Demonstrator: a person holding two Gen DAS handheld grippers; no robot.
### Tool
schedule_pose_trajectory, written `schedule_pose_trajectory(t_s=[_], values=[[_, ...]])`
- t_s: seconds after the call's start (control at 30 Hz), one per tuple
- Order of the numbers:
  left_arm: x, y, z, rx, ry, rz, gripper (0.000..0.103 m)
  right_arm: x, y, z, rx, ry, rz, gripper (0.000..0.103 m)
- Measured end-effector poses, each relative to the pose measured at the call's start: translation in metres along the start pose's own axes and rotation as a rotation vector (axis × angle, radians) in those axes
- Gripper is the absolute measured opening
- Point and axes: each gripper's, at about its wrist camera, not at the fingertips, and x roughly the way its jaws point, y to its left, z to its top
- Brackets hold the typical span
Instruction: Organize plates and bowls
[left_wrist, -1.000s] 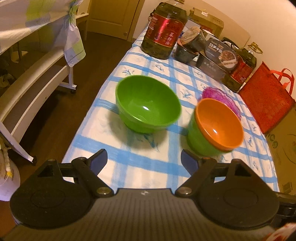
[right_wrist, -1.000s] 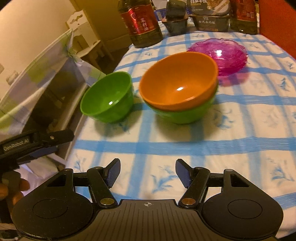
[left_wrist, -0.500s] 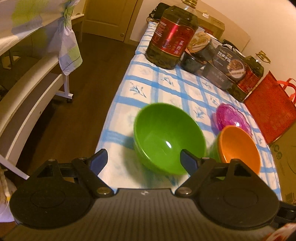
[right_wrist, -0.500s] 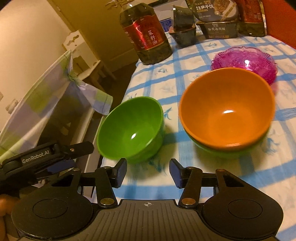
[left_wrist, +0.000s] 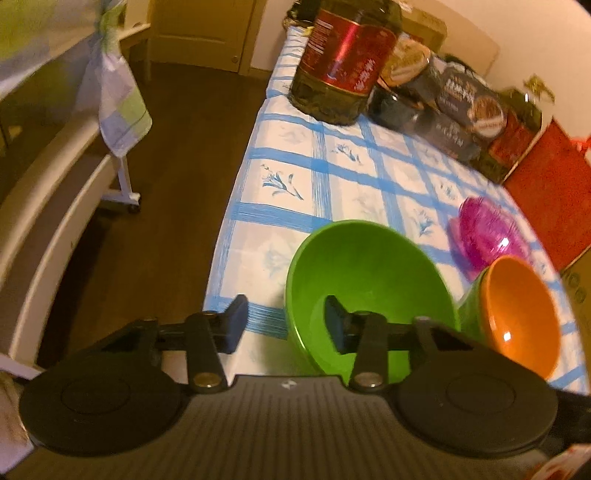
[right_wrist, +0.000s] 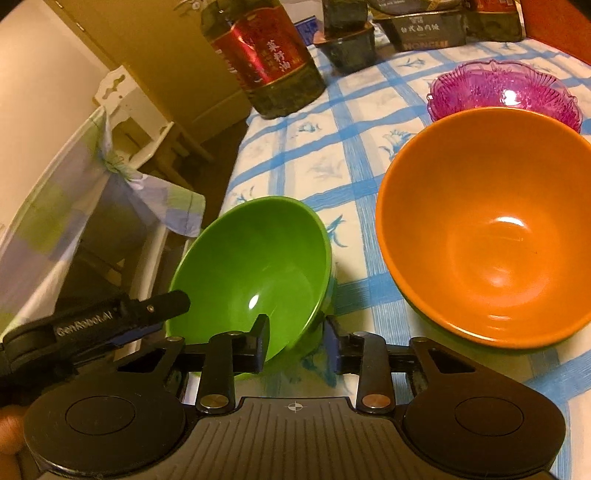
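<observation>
Blue-checked cloth covers the desk (left_wrist: 332, 173), dark floor off to its left, and through my left wrist camera the left tool (left_wrist: 284, 320) straddles the near rim of the green bowl (left_wrist: 369, 280): one finger inside, one outside, jaws just closing in with the wall between them, though the pads do not look pressed on yet. Just right of it the orange bowl (left_wrist: 521, 314) sits nested in another green one, the pink glass dish (left_wrist: 484, 236) behind, a big oil bottle (left_wrist: 343, 59) at the far end. Over to the right wrist camera: my right tool (right_wrist: 295, 343) is at the green bowl's (right_wrist: 255, 266) opposite rim, jaws closing too, rim between the fingers, contact unclear. Orange bowl (right_wrist: 491, 229) close on the right, pink dish (right_wrist: 502, 92) beyond. My left tool (right_wrist: 110, 325) shows at the bowl's left edge.
</observation>
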Motion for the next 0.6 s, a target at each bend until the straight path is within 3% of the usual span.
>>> schedule_pose_trajectory(t_s=[0.27, 0.6], values=[[0.014, -0.006, -0.002, 0.034, 0.030, -0.007, 0.012, 0.006, -0.001, 0.001, -0.009, 0.004, -0.015, 0.026], [-0.007, -0.014, -0.013, 0.051, 0.018, 0.036, 0.009, -0.004, -0.001, -0.004, -0.026, 0.034, -0.005, 0.022]])
